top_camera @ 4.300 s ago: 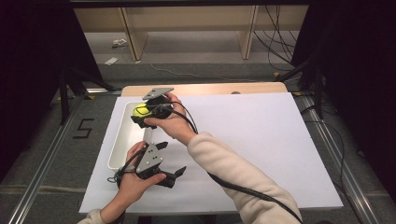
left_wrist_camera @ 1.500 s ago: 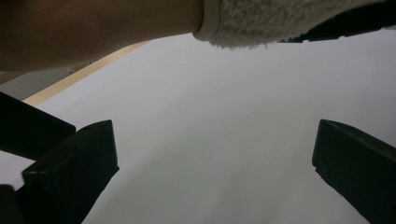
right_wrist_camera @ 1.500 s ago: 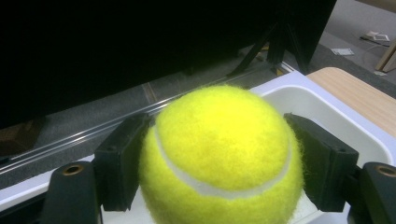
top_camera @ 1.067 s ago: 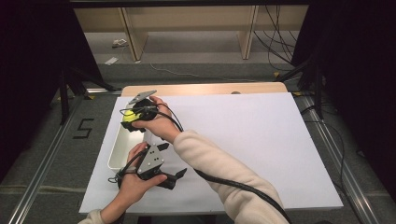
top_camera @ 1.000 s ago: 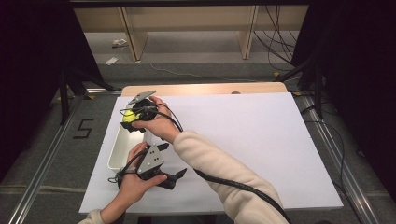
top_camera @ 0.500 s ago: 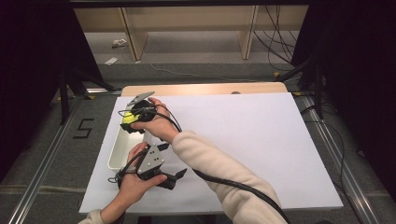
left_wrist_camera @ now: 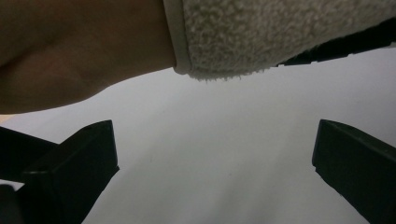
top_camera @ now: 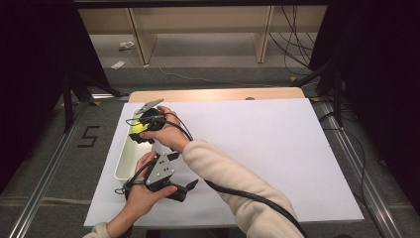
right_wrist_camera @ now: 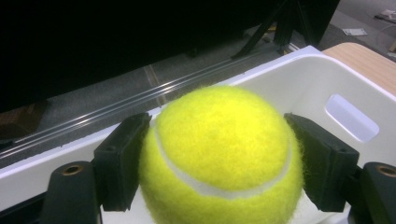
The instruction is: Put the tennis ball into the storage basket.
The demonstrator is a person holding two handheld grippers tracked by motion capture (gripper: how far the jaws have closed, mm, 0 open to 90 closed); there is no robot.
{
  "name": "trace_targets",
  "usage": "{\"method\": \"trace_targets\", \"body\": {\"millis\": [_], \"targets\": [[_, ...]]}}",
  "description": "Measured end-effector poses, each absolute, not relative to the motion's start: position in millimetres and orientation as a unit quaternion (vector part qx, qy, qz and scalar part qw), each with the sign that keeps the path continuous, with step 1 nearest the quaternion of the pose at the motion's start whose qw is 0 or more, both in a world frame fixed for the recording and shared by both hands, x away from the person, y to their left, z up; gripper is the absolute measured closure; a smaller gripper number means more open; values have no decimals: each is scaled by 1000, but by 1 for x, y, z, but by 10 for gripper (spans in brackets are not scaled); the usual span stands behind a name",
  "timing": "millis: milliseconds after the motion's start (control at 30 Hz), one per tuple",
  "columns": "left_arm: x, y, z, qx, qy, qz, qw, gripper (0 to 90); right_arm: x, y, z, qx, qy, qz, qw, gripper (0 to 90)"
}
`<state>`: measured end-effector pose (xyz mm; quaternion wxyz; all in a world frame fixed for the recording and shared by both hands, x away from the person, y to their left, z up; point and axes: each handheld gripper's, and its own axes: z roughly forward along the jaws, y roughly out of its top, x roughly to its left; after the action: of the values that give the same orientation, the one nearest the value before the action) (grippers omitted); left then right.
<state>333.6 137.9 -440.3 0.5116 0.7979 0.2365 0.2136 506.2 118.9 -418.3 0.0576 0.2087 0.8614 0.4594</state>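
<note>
A yellow tennis ball (right_wrist_camera: 219,149) sits clamped between the black jaws of my right gripper (right_wrist_camera: 219,140), pressed on both sides. In the high view the right gripper (top_camera: 141,133) holds the ball (top_camera: 139,129) over the far end of a white bin (top_camera: 123,163) at the table's left. The bin's wall with a handle slot (right_wrist_camera: 350,112) lies just beyond the ball. My left gripper (top_camera: 181,171) rests low on the white table near the front edge, its jaws wide apart and nothing between them. In its own view the left gripper (left_wrist_camera: 212,158) faces bare white surface under the right arm's cream sleeve (left_wrist_camera: 280,32).
The white table sheet (top_camera: 277,148) stretches right of both hands. The right forearm crosses above the left gripper, and a black cable (top_camera: 257,198) trails from it toward the front edge. Grey floor and metal rails (top_camera: 44,173) lie left of the table.
Since 4.3 s ago the right gripper has carried the ball a little to the left and tilted over the bin. Over the last second nothing has visibly moved.
</note>
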Motion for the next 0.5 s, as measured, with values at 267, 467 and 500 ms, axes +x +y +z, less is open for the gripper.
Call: {"method": "trace_targets", "body": {"millis": [267, 467, 500], "targets": [[334, 138, -441, 799, 236, 212, 511, 0, 506, 120, -421, 207, 864, 455, 55, 264], [334, 138, -441, 799, 236, 211, 511, 0, 505, 121, -423, 207, 865, 454, 57, 263], [334, 138, -441, 799, 236, 211, 511, 0, 505, 121, -423, 207, 865, 453, 57, 262]]}}
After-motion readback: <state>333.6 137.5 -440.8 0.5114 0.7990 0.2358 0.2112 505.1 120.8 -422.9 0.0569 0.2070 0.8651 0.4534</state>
